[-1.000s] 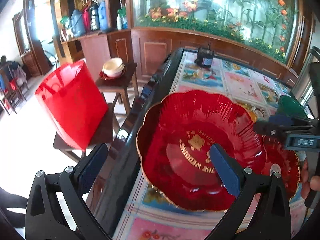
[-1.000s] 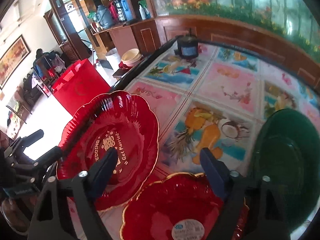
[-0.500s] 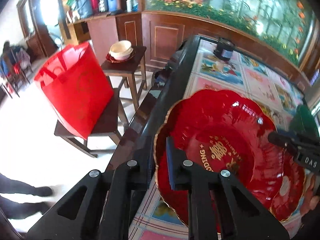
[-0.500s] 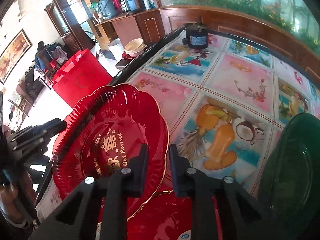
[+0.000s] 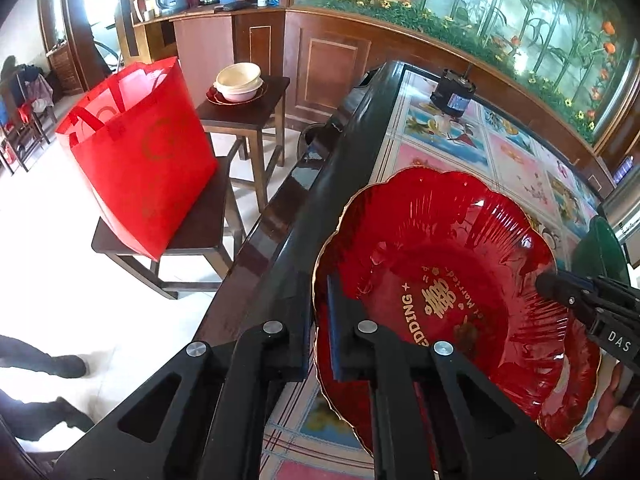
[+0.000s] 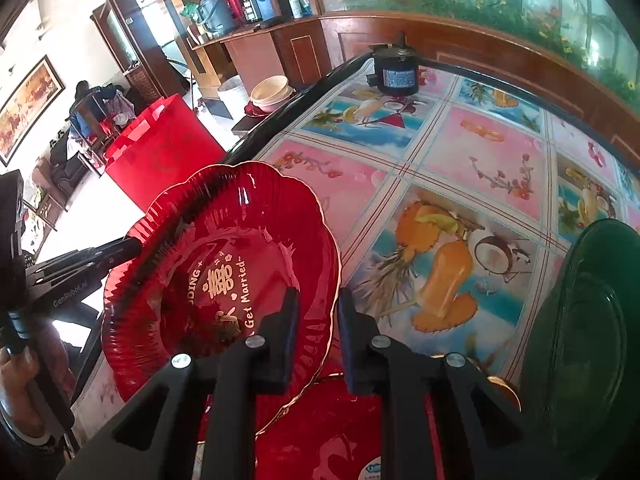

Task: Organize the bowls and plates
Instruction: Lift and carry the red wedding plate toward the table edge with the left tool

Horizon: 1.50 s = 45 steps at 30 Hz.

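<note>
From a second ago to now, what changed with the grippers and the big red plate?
Both grippers closed: the left gripper and right gripper went from open to clamping opposite rims of the red wedding plate, apparently lifting it. The smaller red plate and green plate stayed put.

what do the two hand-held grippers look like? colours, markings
Left hand-held gripper: matte black triangulated finger links, silver pivot pins, blue pads; white "GenRobot.AI" lettering on its side in the right wrist view. Right hand-held gripper: same black build, silver pins, blue pads; white "DAS" lettering. No cables or sleeves visible.
</note>
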Available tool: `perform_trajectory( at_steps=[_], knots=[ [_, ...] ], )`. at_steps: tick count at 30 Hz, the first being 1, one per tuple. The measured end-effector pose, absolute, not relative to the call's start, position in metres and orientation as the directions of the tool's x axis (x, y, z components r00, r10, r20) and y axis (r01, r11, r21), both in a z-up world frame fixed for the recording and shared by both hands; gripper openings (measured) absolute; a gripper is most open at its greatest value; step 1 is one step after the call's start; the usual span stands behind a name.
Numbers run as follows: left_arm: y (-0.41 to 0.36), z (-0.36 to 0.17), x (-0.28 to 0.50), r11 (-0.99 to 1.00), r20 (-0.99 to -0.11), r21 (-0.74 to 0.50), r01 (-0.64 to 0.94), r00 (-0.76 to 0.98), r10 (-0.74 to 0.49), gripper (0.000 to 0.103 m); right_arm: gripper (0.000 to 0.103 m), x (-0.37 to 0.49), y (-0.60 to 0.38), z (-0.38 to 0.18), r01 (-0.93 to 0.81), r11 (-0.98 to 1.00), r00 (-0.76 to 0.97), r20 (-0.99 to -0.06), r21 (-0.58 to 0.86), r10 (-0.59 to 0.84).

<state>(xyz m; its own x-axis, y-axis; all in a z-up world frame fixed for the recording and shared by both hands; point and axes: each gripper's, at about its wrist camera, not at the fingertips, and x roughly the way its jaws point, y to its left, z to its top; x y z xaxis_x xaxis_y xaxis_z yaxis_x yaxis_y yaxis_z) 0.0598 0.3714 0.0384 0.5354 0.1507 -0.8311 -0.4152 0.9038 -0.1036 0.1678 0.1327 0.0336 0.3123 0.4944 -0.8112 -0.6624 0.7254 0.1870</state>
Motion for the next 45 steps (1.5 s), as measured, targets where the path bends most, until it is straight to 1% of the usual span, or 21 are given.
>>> perform_trajectory(
  at_steps=[5,12,20,23,29,34,38,45],
  knots=[
    [0.371,0.046,0.051,0.904,-0.827,-0.113,-0.413,0.544,0.145,0.007,0.017,0.163,0.129,0.038,-0.656,0.723,0.308,-0.799,0.215,0.517],
    [0.371,0.055,0.026,0.900,-0.817,-0.120,-0.419,0.557,0.150,0.007,0.018,0.143,0.128,0.040,-0.662,0.719,0.304,-0.802,0.211,0.515],
    [0.370,0.036,0.007,0.901,-0.843,-0.140,-0.410,0.527,0.109,0.007,0.017,0.132,0.133,0.032,-0.662,0.726,0.299,-0.823,0.186,0.483],
    [0.367,0.037,0.003,0.904,-0.838,-0.133,-0.407,0.534,0.117,0.007,0.017,0.129,0.135,0.030,-0.665,0.727,0.305,-0.828,0.169,0.471],
    [0.368,0.042,-0.002,0.902,-0.842,-0.143,-0.407,0.530,0.106,0.007,0.017,0.130,0.131,0.028,-0.647,0.726,0.268,-0.822,0.233,0.503],
    [0.366,0.054,-0.012,0.902,-0.838,-0.153,-0.404,0.536,0.098,0.007,0.018,0.118,0.127,0.037,-0.651,0.720,0.269,-0.814,0.240,0.515],
    [0.363,0.062,-0.026,0.901,-0.834,-0.175,-0.397,0.546,0.079,0.007,0.018,0.108,0.119,0.049,-0.650,0.709,0.260,-0.797,0.273,0.546],
    [0.354,0.084,-0.064,0.913,-0.816,-0.172,-0.369,0.573,0.078,0.007,0.019,0.083,0.105,0.058,-0.651,0.685,0.222,-0.781,0.327,0.584]
  ],
)
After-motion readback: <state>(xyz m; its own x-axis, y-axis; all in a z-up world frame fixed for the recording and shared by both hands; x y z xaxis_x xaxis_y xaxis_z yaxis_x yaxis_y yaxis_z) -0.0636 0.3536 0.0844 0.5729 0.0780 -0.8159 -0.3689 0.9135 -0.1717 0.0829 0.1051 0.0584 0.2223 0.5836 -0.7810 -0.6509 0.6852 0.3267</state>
